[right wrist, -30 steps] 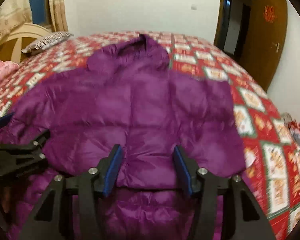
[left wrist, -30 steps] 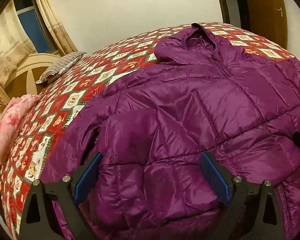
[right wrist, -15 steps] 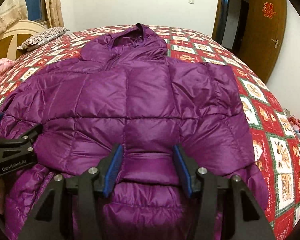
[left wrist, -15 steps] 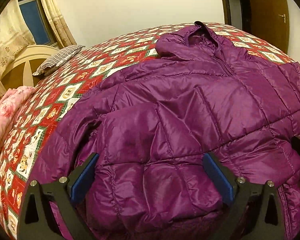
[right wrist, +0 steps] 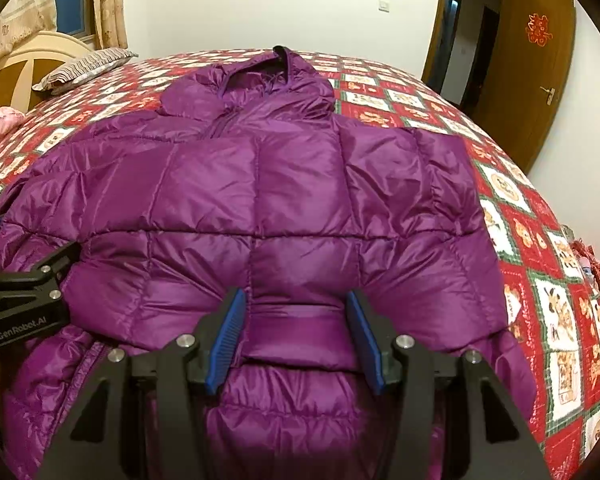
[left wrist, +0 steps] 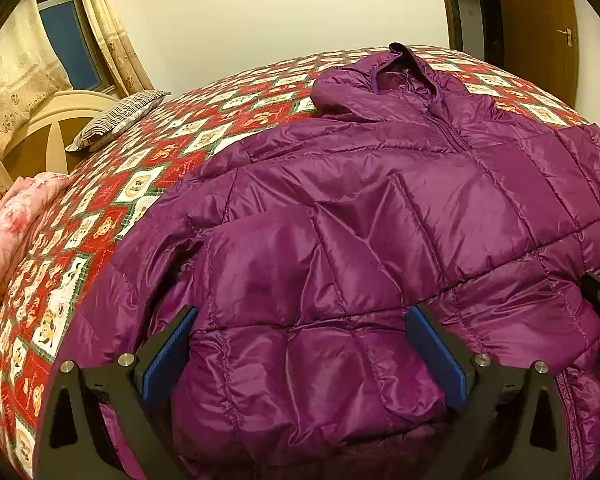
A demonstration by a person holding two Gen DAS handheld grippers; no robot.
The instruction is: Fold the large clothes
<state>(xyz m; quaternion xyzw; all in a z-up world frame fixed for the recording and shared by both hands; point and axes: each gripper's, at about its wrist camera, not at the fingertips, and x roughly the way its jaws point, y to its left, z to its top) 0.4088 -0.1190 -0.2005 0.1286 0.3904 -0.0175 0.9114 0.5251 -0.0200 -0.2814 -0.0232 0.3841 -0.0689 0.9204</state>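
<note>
On the bed's patchwork quilt (right wrist: 512,216) lies the purple puffer jacket (right wrist: 260,200), front up, zip closed, hood (right wrist: 252,84) toward the far wall. I read both sleeves as already laid across the chest, the quilted panels overlapping the body; the fisheye bends things, so I hold that loosely. Hem end nearest me looks bunched and lifted. My judgement: side folds done, bottom-to-top fold in hand, final flattening left.

Right gripper (right wrist: 296,336): jaws about half apart, blue pads (right wrist: 228,332) flanking a thick roll of hem fabric. Fabric fills the gap and appears pinched, so I take it as gripping the jacket's hem.

Left gripper (left wrist: 300,356): jaws much wider, pads (left wrist: 168,356) either side of a broad puffed section of the lower jacket. Whether they press it or merely straddle it, I cannot tell.

Each gripper shows at the edge of the other's view, side by side at the near hem.

Outward: striped pillow (left wrist: 116,120), pink bedding (left wrist: 16,224) near headboard, wooden door (right wrist: 540,92) at right.
</note>
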